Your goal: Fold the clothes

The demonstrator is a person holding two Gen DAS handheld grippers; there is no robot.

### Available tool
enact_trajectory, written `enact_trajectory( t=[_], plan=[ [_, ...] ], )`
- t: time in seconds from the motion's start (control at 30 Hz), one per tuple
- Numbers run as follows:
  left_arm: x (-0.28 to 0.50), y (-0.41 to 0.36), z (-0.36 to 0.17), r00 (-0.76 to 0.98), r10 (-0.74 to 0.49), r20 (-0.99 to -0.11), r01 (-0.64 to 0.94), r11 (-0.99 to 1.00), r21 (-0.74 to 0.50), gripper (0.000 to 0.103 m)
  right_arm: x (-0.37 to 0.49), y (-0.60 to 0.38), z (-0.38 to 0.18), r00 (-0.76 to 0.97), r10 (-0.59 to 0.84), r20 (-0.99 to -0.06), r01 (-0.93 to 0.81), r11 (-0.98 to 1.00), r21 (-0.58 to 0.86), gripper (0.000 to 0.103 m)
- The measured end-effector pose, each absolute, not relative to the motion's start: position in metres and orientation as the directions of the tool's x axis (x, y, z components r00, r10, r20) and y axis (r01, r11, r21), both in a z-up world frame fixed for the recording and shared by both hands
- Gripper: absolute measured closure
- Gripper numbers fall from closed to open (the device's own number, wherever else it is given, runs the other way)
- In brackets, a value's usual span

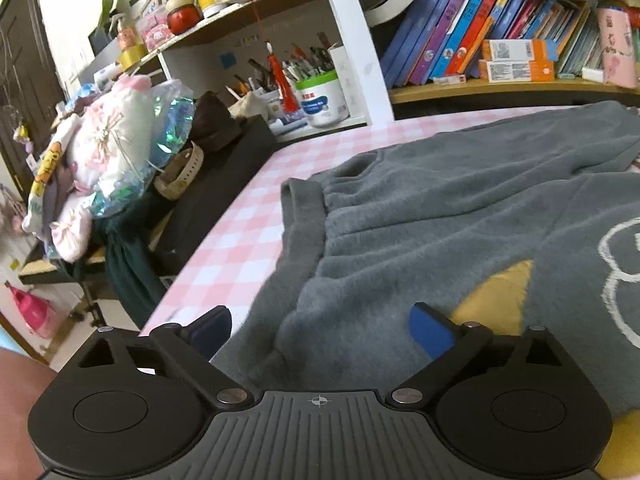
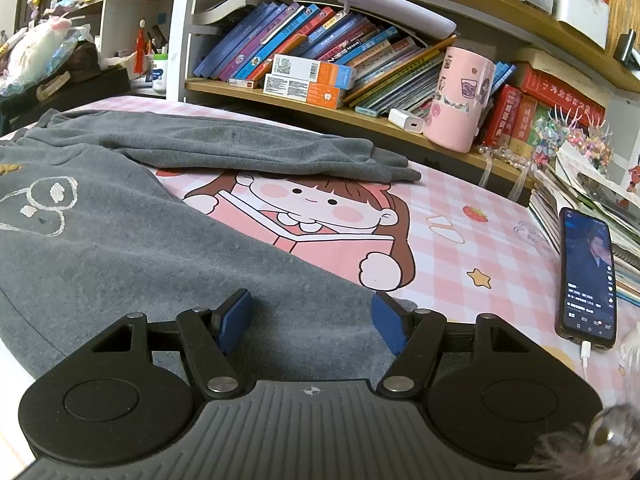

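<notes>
Grey fleece sweatshirt (image 1: 460,208), spread over your pink-checked table cover (image 1: 240,220). Left wrist view: left gripper (image 1: 320,330) spread wide, nothing pinched, poised at the rumpled ribbed hem. Risk: you catch one layer only, or push the bunch off the table edge just beside it. Plush toys (image 1: 108,148) well apart.

Right wrist view: right gripper (image 2: 312,320) parted, pads clear of the cloth. Sleeve (image 2: 248,148) lies across the far side. Charging phone (image 2: 588,276) near; a dragged hem could snag its cable.
</notes>
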State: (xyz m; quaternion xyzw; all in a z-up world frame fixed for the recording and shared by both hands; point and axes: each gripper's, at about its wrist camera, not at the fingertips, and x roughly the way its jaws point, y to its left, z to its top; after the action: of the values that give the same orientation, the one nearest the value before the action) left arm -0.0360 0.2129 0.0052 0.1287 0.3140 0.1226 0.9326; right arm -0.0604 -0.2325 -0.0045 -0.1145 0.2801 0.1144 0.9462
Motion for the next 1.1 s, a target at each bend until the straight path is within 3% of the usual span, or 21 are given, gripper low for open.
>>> enact_trajectory(
  t=[0.1,0.7,0.87,1.1],
  plan=[
    [-0.029,0.219,0.002,0.757,0.362,-0.544,-0.19,0.919,0.346,0.005,-0.06,-0.23,-0.004,0.815,0.159,-0.558,-0.286,0.947,-0.147,0.038],
    [-0.023,0.246,0.002,0.744,0.387,-0.545,-0.25,0.917,0.31,0.005,-0.054,-0.211,-0.005,0.805,0.192,-0.562,-0.316,0.94,-0.131,0.037],
    [-0.038,0.24,0.01,0.763,0.402,-0.506,-0.255,0.907,0.336,0.006,-0.058,-0.214,-0.004,0.806,0.195,-0.559,-0.317,0.94,-0.128,0.035],
    [-0.073,0.23,0.029,0.817,0.334,-0.47,-0.232,0.937,0.262,0.006,-0.075,-0.22,0.003,0.816,0.216,-0.536,-0.328,0.937,-0.122,0.035]
  ],
)
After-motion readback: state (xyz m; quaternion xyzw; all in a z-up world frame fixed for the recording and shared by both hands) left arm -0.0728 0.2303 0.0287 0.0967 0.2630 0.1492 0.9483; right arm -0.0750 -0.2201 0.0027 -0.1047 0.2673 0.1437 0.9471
